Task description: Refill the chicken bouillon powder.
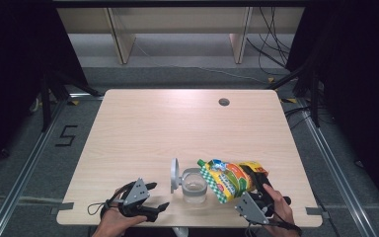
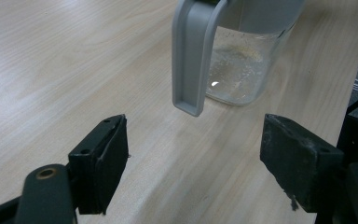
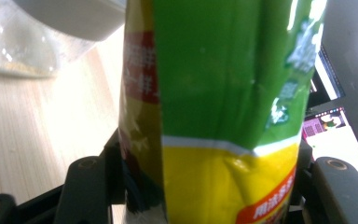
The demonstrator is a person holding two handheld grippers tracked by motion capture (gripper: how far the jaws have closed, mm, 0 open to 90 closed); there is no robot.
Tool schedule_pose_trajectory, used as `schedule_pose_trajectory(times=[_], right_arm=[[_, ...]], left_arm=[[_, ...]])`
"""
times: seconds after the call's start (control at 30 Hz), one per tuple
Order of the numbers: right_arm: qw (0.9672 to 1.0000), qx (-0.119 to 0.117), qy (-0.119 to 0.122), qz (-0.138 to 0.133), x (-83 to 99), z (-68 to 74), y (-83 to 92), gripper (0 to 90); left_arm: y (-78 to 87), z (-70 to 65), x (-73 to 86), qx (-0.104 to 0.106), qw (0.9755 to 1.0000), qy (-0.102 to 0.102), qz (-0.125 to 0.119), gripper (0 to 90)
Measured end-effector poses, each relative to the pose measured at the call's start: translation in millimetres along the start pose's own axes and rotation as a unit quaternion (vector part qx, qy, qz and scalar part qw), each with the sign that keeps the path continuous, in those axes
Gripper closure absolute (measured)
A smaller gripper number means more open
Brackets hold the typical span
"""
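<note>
High view: a person sits at the near edge of a pale wooden desk (image 1: 143, 128), a two-jaw gripper in each hand. Near the middle of that near edge stands a clear glass jar (image 1: 195, 187) with a grey hinged lid (image 1: 174, 175) flipped up on its left side. The jar looks nearly empty, with a thin pale residue at the bottom.

The right gripper (image 1: 257, 190) clamps a green, yellow and red printed pouch (image 1: 226, 179) by its lower end. The pouch lies tilted, its top corner leaning left over the jar's right rim. In the right gripper view the black jaws press in on both sides of the pouch (image 3: 223, 112), denting the foil.

The left gripper (image 1: 150, 197) sits toward the near left corner, just left of the jar. In the left gripper view its jaws stand wide apart with nothing between them, aimed at the jar (image 2: 242, 65) and the hanging lid (image 2: 193, 51).

The step in hand appears to be pouring from the pouch into the jar. The next move likely calls for tipping the pouch further with its opening over the jar's mouth, perhaps with the left gripper steadying the jar.
</note>
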State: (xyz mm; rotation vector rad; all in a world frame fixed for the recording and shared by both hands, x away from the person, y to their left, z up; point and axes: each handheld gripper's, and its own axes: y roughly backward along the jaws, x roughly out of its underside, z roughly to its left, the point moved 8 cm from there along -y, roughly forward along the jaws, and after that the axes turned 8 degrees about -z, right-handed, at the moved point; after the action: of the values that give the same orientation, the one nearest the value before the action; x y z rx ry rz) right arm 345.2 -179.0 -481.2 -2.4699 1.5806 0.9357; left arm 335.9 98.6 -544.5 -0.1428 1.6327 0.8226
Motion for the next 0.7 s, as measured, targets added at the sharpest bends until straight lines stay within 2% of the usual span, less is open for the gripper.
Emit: schedule_pose_trajectory(times=[0.03,0.07,0.1,0.13,0.17,0.2,0.23,0.27,0.3,0.4,0.47,0.5,0.53,0.57,0.6,0.63,0.67,0.7], right_arm=[[1.0000,-0.001,0.001,0.002,0.0,1.3,-0.3,40.7],[0.9999,0.003,0.016,-0.002,-0.3,0.4,-1.5,40.9],[0.9999,-0.002,0.016,0.005,-0.4,2.3,0.1,41.6],[0.9994,0.001,0.034,0.002,-1.3,1.3,-1.0,41.7],[0.9993,0.003,0.038,0.005,-1.8,1.9,-0.2,41.8],[0.9983,0.005,0.059,0.005,-2.5,1.1,-0.5,41.8],[0.9956,0.006,0.094,0.003,-5.0,-2.4,-0.5,41.9],[0.9970,0.005,0.077,0.004,-4.0,0.9,-0.3,41.9],[0.9942,0.006,0.107,0.007,-5.3,-2.4,0.7,41.9],[0.9933,0.004,0.115,0.014,-4.7,1.6,1.7,42.0],[0.9902,0.009,0.138,0.021,-5.6,1.2,3.6,42.0],[0.9863,0.010,0.164,0.018,-7.7,-2.7,4.4,42.0],[0.9887,0.012,0.148,0.022,-6.1,-1.0,5.7,42.0],[0.9835,0.014,0.179,0.022,-8.8,-5.3,6.2,42.1],[0.9863,0.011,0.163,0.023,-6.8,-2.2,6.2,42.1],[0.9861,0.011,0.163,0.032,-5.4,-1.3,7.6,42.1],[0.9791,0.006,0.201,0.028,-7.9,-4.5,6.7,42.1],[0.9746,0.003,0.222,0.031,-9.0,-6.5,6.7,42.2]], left_arm=[[-0.1,-0.1,-0.1,0.001,1.0000,0.000,-0.001,23.1],[-0.5,-0.8,-0.5,0.000,1.0000,0.004,-0.004,23.1],[-0.6,-0.7,-0.6,0.000,1.0000,0.004,-0.004,23.1],[-0.5,-0.6,-0.5,0.000,1.0000,0.004,-0.004,23.1],[0.0,0.2,0.2,0.000,1.0000,0.000,0.001,23.1],[0.0,0.7,0.3,0.002,1.0000,-0.005,0.002,23.1],[0.2,2.6,0.2,-0.001,0.9999,-0.017,0.003,23.1],[0.0,2.5,0.2,-0.001,0.9999,-0.016,0.003,23.1],[-0.2,2.7,-0.1,-0.002,0.9999,-0.017,0.002,23.1],[-0.9,2.2,-0.5,-0.003,0.9999,-0.012,-0.002,23.1],[-1.0,2.4,0.0,-0.001,0.9999,-0.011,-0.001,23.1],[-1.3,1.0,0.4,-0.003,1.0000,0.002,-0.002,23.1],[-1.3,0.5,0.4,-0.003,1.0000,0.007,-0.002,23.1],[-1.3,0.8,0.2,-0.007,1.0000,0.006,-0.003,23.1],[-0.9,1.2,0.4,-0.006,1.0000,0.005,-0.001,23.1],[-0.4,2.8,0.6,-0.008,1.0000,-0.002,0.001,23.1],[-0.5,2.9,1.0,-0.006,1.0000,0.000,0.002,23.1],[-1.4,1.6,1.2,-0.002,1.0000,0.008,0.000,23.1]])
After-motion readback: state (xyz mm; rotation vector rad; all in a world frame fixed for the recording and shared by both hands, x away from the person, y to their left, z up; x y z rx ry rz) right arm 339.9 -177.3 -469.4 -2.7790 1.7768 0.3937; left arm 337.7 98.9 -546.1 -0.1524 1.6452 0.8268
